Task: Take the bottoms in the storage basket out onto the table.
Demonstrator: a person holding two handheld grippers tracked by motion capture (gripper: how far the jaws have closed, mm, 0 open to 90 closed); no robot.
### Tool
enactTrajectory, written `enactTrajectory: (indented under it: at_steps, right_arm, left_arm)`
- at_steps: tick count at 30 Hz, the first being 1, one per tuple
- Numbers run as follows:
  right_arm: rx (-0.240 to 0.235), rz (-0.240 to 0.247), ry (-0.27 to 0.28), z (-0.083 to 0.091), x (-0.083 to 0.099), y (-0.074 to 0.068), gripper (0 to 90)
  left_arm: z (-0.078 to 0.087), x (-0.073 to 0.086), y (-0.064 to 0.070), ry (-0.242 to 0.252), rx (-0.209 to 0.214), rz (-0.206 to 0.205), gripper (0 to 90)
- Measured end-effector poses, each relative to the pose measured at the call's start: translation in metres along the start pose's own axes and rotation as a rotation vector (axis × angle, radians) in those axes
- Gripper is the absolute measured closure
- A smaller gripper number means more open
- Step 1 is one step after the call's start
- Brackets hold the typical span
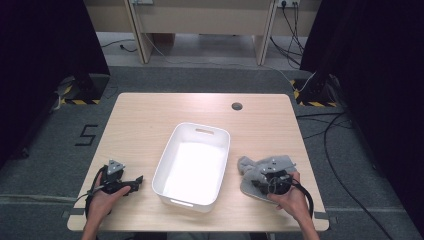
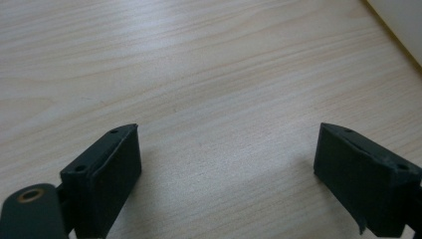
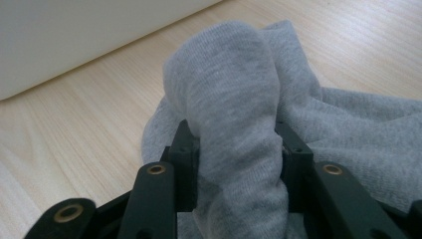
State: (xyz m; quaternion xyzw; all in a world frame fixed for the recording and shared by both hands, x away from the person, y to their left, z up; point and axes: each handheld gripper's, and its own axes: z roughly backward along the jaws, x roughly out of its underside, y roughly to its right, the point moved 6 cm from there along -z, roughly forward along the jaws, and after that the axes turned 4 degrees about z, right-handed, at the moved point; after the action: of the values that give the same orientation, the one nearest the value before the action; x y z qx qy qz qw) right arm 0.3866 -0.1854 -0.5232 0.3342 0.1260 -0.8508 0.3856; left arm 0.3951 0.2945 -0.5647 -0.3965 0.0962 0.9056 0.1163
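Grey knit cloth (image 3: pixel 239 124) is bunched up and pinched tight in my right gripper (image 3: pixel 238 164), lower right of the high view beside the white bin (image 1: pixel 192 165). Left gripper (image 2: pixel 226 164) sits wide open over bare table (image 2: pixel 199 74).

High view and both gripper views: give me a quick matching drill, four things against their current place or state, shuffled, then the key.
Things
1. left gripper
2. right gripper
3. white bin
4. grey cloth

States
A. mid-table, nothing inside
B. bunched on the table right of the bin
C. open above bare wood
D. shut on a fold of fabric

Pairs: 1-C, 2-D, 3-A, 4-B
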Motion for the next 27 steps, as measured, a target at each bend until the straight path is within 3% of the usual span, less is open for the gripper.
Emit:
enactTrajectory:
  at_steps: [16,21,27]
  right_arm:
    - [-0.030,-0.055,0.013,0.004,-0.004,-0.004,44.9]
    - [-0.034,-0.076,0.042,0.009,-0.009,-0.003,38.2]
    - [-0.015,-0.084,0.098,0.019,-0.018,-0.001,37.1]
  left_arm:
    - [0.000,0.000,0.000,0.000,0.000,0.000,10.3]
    - [0.000,0.000,0.000,0.000,0.000,0.000,10.3]
    - [0.000,0.000,0.000,0.000,0.000,0.000,10.3]
